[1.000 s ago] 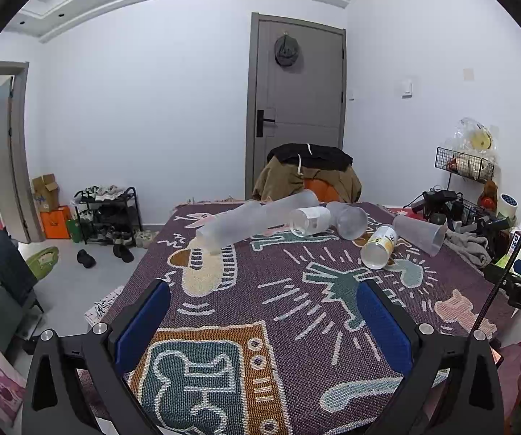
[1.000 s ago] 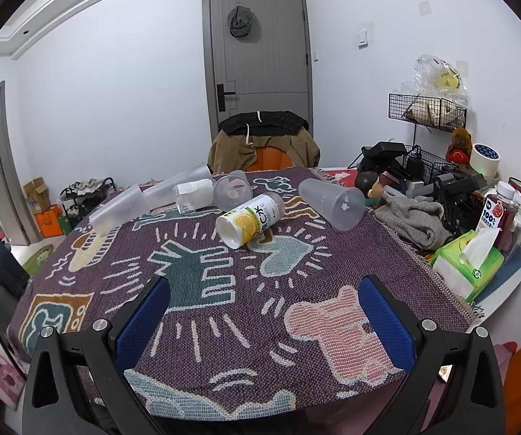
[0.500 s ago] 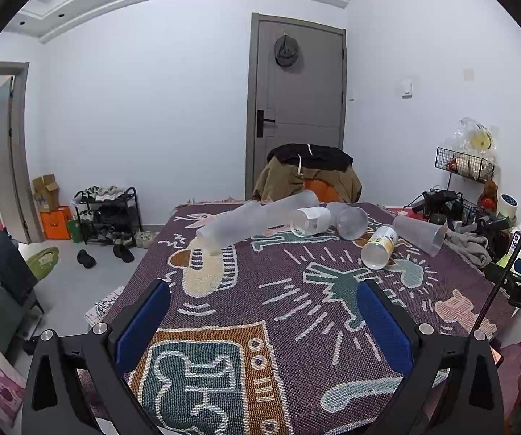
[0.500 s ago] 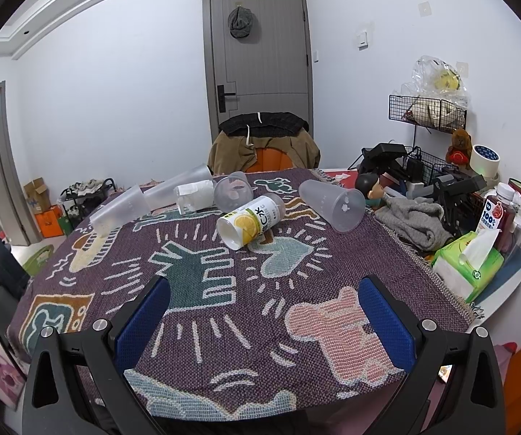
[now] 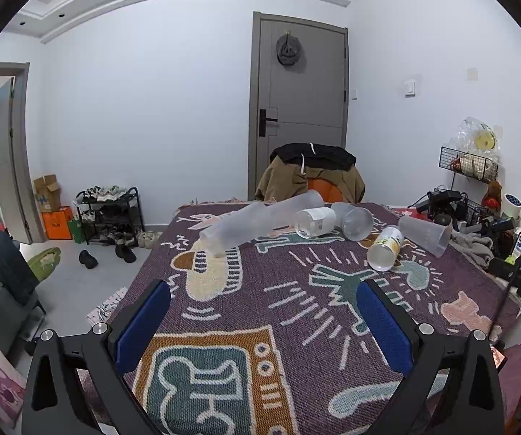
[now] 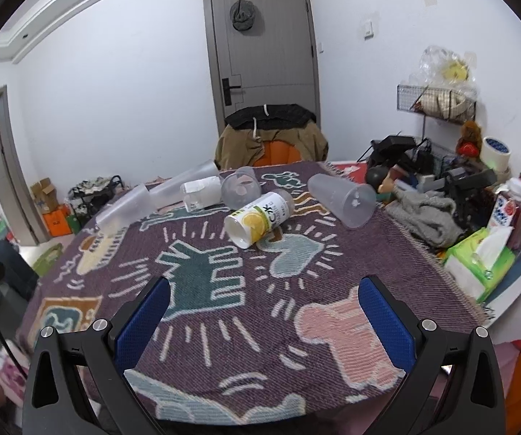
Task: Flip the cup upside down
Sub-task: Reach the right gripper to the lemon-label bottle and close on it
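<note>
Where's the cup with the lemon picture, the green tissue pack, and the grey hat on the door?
White lemon-print cup (image 6: 260, 219), right wrist view, on its printed side.
Green tissue pack (image 6: 478, 266), right wrist view, on its front wrapper.
Grey hat (image 6: 243, 14), right wrist view, on its crown.

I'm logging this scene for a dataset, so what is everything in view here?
Frosted cups: five, translucent, lying on their sides at the far end of the table.
Lemon cup: one, white and yellow, on its side, mid-table.
Tablecloth: one, purple, patterned, covers the table.
Tissue pack: one, green, right edge.
Grey cloth: one, right side.
Chair: one, orange, draped with clothes, behind the table.
Door: one, grey, shut.
Left gripper: open, empty.
Right gripper: open, empty.
</note>
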`<state>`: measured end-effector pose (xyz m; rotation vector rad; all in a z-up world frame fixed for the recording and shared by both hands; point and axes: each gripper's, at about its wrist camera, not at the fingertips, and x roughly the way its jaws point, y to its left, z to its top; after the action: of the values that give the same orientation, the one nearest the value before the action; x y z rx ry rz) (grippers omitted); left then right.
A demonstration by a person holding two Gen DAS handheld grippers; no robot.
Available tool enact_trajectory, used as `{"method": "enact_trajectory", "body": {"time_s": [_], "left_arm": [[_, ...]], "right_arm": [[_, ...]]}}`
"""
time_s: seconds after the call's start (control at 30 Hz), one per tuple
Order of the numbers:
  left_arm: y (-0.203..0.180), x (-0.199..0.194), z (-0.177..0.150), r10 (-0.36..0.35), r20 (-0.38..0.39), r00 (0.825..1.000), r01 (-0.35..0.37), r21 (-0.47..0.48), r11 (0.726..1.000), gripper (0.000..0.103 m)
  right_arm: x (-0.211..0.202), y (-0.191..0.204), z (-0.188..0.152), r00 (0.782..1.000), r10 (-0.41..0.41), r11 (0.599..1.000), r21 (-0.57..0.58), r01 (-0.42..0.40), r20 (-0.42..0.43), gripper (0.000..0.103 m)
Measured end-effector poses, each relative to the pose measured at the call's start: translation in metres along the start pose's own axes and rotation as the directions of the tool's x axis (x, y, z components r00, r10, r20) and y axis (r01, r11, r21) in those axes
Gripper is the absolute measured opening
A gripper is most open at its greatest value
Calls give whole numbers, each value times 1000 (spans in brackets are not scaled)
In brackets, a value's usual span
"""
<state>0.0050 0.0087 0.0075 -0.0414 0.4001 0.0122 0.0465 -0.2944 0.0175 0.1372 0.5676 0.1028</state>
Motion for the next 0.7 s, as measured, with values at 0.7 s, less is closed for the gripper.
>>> {"method": "enact_trajectory", "body": {"time_s": [0.7], "left_arm": [[39,118,15,33,-129,991,-40,-50,998,103]], "right_arm": [[185,-35,78,940,129,947,319,-22,-315,82]]}}
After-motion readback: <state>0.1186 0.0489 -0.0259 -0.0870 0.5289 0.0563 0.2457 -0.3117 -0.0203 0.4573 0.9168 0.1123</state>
